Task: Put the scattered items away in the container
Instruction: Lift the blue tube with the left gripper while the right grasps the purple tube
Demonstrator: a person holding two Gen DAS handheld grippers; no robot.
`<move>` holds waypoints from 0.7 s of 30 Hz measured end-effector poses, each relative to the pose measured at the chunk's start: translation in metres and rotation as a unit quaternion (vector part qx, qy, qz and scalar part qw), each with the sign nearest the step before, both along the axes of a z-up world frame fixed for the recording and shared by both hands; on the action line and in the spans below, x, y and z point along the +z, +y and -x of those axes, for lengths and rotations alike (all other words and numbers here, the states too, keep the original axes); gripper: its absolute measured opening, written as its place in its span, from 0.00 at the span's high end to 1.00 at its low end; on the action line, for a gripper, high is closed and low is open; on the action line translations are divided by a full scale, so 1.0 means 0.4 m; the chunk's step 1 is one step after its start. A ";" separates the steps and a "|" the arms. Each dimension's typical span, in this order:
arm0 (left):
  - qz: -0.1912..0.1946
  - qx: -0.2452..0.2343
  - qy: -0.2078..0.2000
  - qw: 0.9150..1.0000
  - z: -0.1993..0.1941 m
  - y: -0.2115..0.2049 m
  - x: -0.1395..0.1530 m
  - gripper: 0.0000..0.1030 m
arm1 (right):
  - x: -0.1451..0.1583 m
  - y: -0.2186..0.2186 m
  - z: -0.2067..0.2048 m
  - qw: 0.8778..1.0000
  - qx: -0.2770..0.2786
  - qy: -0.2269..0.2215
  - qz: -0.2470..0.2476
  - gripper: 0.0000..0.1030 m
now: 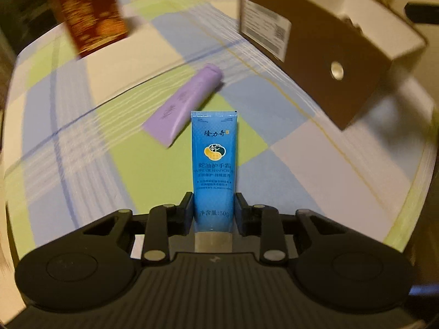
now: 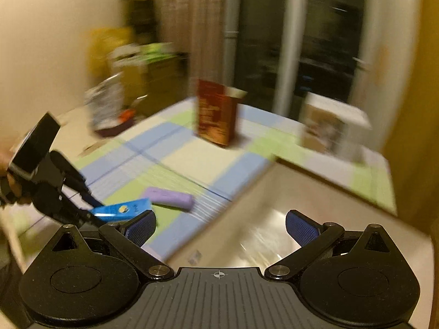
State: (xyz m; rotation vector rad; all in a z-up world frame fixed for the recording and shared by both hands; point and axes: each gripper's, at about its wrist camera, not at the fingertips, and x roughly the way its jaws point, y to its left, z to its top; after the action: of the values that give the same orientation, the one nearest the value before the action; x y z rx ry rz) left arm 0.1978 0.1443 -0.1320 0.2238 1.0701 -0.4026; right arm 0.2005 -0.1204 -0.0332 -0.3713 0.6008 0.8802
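My left gripper [image 1: 214,205] is shut on a blue hand-cream tube [image 1: 214,161], held above the checked cloth with its flat end pointing forward. In the right wrist view the same blue tube [image 2: 123,209] sticks out of the left gripper [image 2: 90,213] at the left. A purple tube [image 1: 185,104] lies flat on the cloth just beyond it; the right wrist view has the purple tube [image 2: 170,197] at centre left. The brown open box [image 1: 323,52] stands at the upper right. My right gripper [image 2: 219,230] is open and empty over the box interior [image 2: 263,219].
A dark red carton [image 1: 87,16] stands upright at the far left of the table, also seen as the red carton [image 2: 216,112]. A pale cardboard box [image 2: 329,126] stands at the far right. The checked tablecloth [image 1: 82,142] covers the table. Cluttered bags sit beyond the table.
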 end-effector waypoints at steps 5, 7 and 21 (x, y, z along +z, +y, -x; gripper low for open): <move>0.018 0.105 -0.012 0.994 0.050 0.080 0.048 0.75 | -0.015 0.156 -0.080 0.985 0.153 -0.004 0.083 0.00; 0.022 0.148 -0.011 0.989 0.063 0.111 0.060 0.75 | -0.045 0.223 -0.125 0.970 0.205 0.016 0.129 0.00; 0.040 0.220 -0.013 0.975 0.083 0.164 0.079 0.75 | -0.275 0.511 -0.241 0.891 0.330 0.032 0.310 0.26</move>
State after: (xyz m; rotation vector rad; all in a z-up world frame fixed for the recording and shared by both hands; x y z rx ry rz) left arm 0.1647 0.2098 -0.1004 -0.0815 1.0406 -0.0429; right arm 0.2967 0.0841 -0.1431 -1.1813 0.8328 1.3443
